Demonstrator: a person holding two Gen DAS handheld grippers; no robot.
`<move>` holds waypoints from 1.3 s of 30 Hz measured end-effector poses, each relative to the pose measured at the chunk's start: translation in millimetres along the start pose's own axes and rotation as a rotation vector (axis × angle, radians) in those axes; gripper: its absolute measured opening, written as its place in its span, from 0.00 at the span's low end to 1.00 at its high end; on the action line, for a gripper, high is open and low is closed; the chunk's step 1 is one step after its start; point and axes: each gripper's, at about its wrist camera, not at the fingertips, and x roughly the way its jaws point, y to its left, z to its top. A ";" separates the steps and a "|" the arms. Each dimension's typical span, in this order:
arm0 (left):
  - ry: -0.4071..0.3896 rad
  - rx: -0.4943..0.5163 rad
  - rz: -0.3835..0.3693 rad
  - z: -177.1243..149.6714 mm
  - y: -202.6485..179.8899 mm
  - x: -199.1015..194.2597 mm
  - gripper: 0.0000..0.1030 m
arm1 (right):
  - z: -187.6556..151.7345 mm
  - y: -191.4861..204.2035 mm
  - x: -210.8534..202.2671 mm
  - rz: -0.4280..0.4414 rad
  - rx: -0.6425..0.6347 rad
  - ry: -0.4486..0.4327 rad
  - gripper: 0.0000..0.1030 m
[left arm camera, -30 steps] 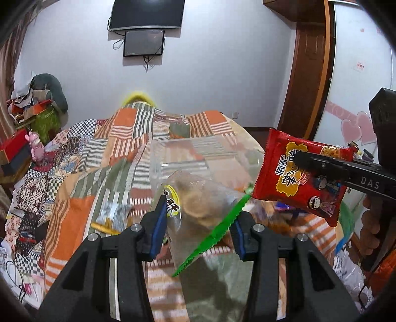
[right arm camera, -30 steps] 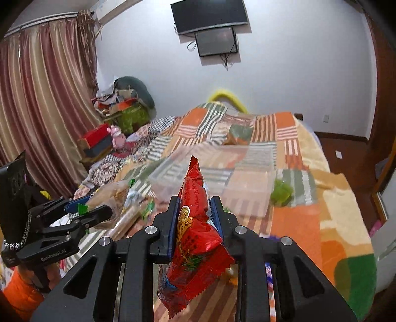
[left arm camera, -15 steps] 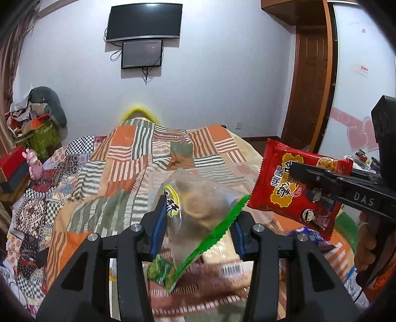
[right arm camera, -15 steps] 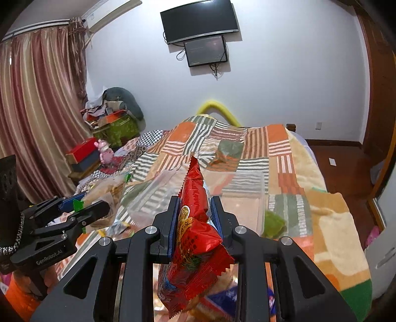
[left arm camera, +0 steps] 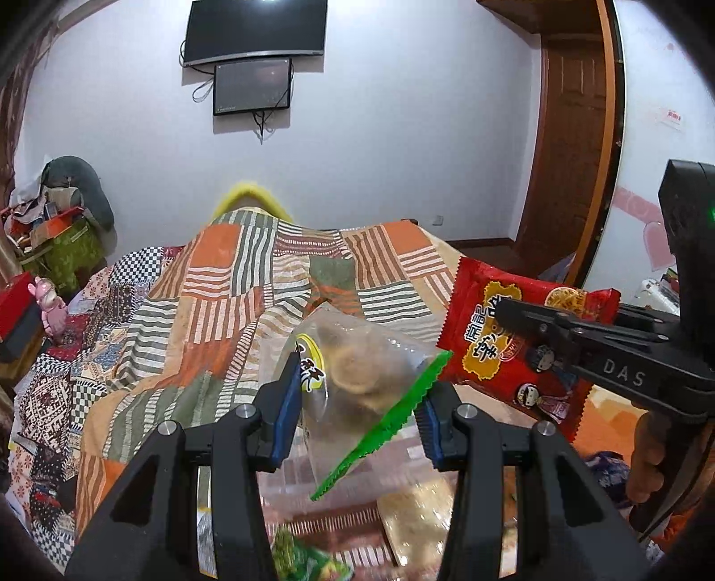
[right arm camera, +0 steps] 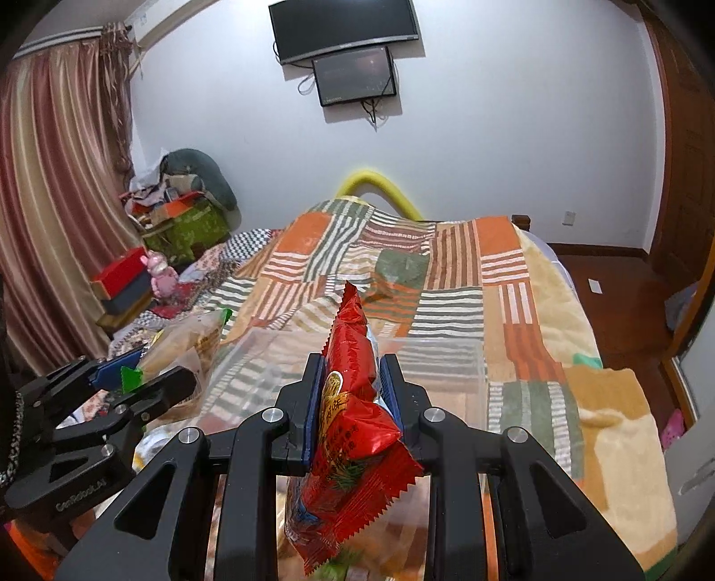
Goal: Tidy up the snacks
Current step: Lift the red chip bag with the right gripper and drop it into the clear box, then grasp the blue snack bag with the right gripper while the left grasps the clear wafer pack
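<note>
The left gripper [left arm camera: 355,402] was clamped on a clear packet of round biscuits [left arm camera: 357,366] with a green serrated edge, held up in the air over the near end of the bed. To its right, the right gripper [right arm camera: 351,389] had its blue pads [right arm camera: 313,402] pressed tight on a red snack packet [right arm camera: 353,402], which stood edge-on between them. Just beyond that red packet sat a clear plastic box [right arm camera: 447,362] on the patchwork quilt [right arm camera: 447,277]. More wrapped snacks [left arm camera: 304,558] lay blurred beneath the left gripper. Far back, a television [right arm camera: 344,27] hung on the wall, and a pink toy [left arm camera: 49,299] stood far left.
</note>
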 end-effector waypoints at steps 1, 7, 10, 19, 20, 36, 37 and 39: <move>0.010 0.000 0.001 1.2 0.8 6.6 0.44 | 1.9 -0.8 5.3 0.006 0.002 0.013 0.22; 0.073 -0.010 0.005 0.2 4.0 38.9 0.44 | 1.6 1.6 35.1 -0.003 -0.037 0.098 0.22; 0.105 -0.009 0.002 -2.6 3.5 51.6 0.45 | -2.0 -0.9 44.4 -0.008 -0.038 0.142 0.23; 0.131 -0.014 -0.010 -8.9 0.6 54.1 0.64 | 2.4 -11.3 33.2 -0.047 -0.010 0.142 0.51; 0.121 -0.018 -0.011 -7.4 0.5 49.5 0.65 | 3.5 -11.8 28.2 -0.049 -0.013 0.131 0.51; -0.016 -0.051 0.021 -2.4 28.5 -64.4 0.95 | -13.1 -14.8 -54.4 -0.082 -0.074 0.034 0.58; -0.011 -0.049 0.032 -4.5 32.0 -69.4 0.96 | -15.2 -14.9 -57.6 -0.084 -0.075 0.033 0.59; 0.000 -0.037 0.059 -9.7 38.1 -78.8 0.96 | -22.8 -15.8 -67.0 -0.098 -0.083 0.029 0.60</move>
